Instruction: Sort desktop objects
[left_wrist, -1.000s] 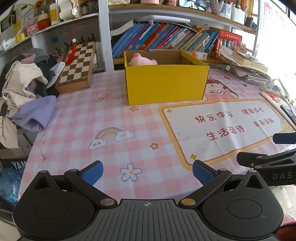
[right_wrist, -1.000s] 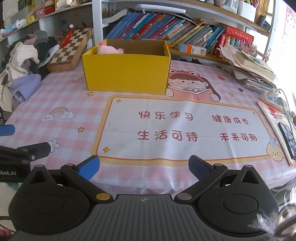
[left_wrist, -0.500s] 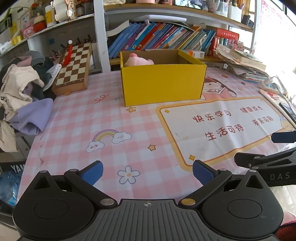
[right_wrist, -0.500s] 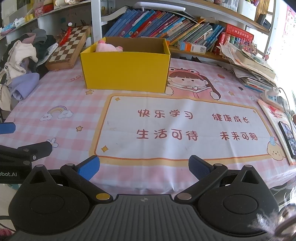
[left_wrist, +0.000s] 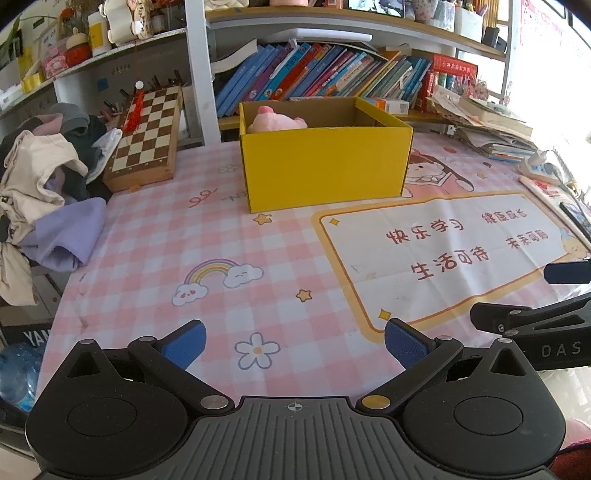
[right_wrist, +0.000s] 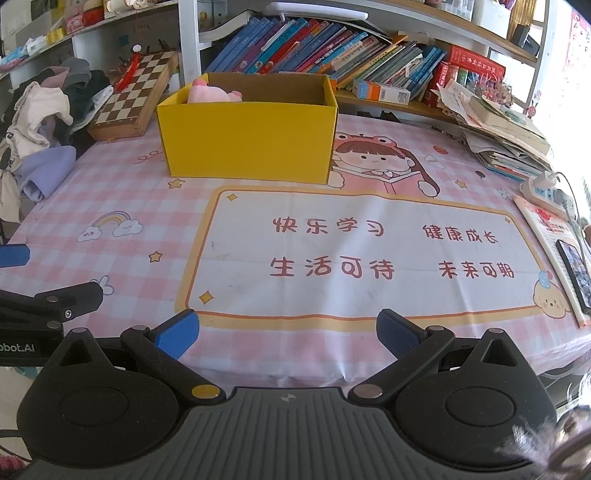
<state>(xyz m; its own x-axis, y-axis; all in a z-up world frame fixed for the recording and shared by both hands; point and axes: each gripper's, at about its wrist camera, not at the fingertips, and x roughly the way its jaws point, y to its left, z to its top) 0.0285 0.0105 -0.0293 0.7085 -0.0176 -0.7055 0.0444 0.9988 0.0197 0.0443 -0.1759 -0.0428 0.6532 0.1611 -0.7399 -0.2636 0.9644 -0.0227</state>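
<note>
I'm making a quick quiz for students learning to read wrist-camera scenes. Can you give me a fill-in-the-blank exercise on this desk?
1. The pink plush toy lies inside the ____ box.
2. The board leaning by the pile of clothes is a ____.
3. The left hand-held gripper and right hand-held gripper are both ____ and hold nothing.
4. The shelf behind the box holds a row of ____.

Missing words: yellow; chessboard; open; books

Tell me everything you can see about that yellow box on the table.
The yellow box is an open-topped rectangular carton, cardboard by the look, bright yellow outside and plain brown inside. It stands upright on the pink checked tablecloth, toward the back near the bookshelf, covering part of the printed cartoon girl. A pink plush toy lies inside at its left end, peeking above the rim. Neither claw touches it.
</note>
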